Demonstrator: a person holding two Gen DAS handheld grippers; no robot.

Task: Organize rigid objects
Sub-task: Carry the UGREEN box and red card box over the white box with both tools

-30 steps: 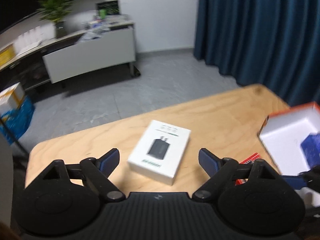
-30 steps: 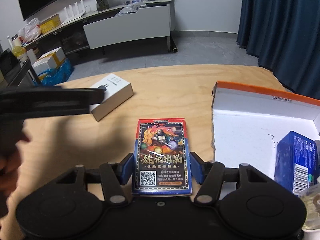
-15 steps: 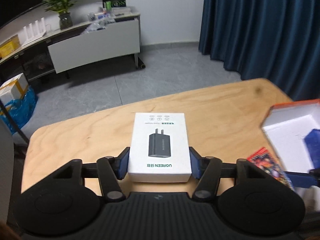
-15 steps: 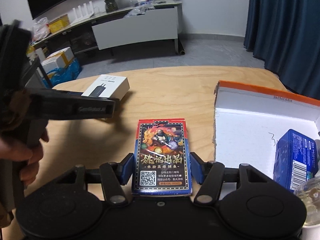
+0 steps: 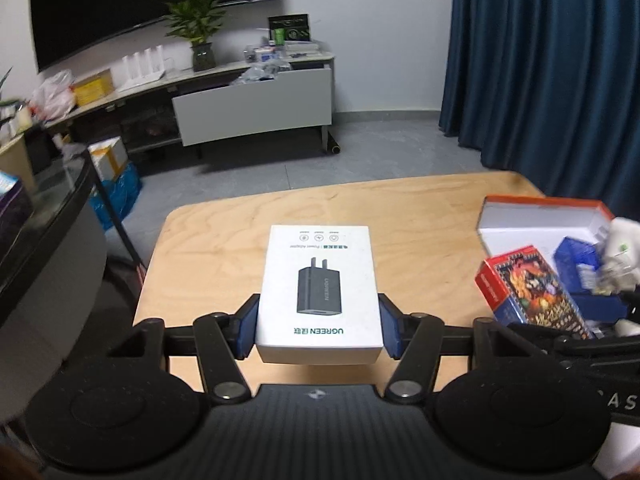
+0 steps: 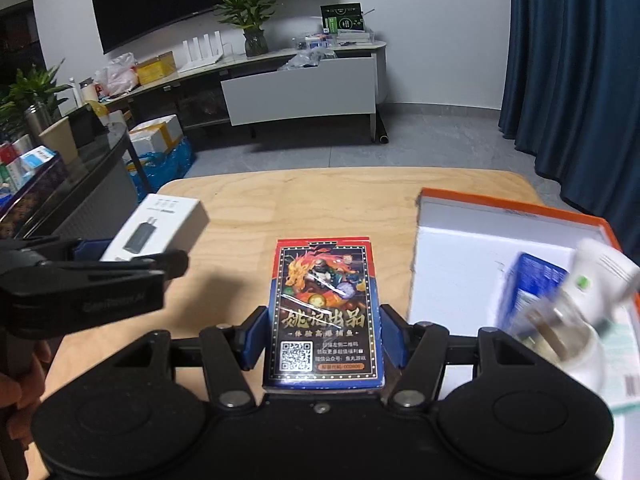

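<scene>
On the left, above the wooden desk [image 5: 224, 240], the left tool [image 5: 319, 330] pinches a white charger box [image 5: 319, 280] by its long sides, lifted clear, probably for carrying to the tray. At centre, the right tool [image 6: 322, 338] clamps a glossy red-and-blue card box [image 6: 324, 312] likewise. On the right, the orange-rimmed tray [image 6: 516, 206] already holds a blue box [image 6: 532, 280].

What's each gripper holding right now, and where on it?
Left gripper: white charger box, clamped across its long sides near one end. Right gripper: colourful card box, likewise.
</scene>
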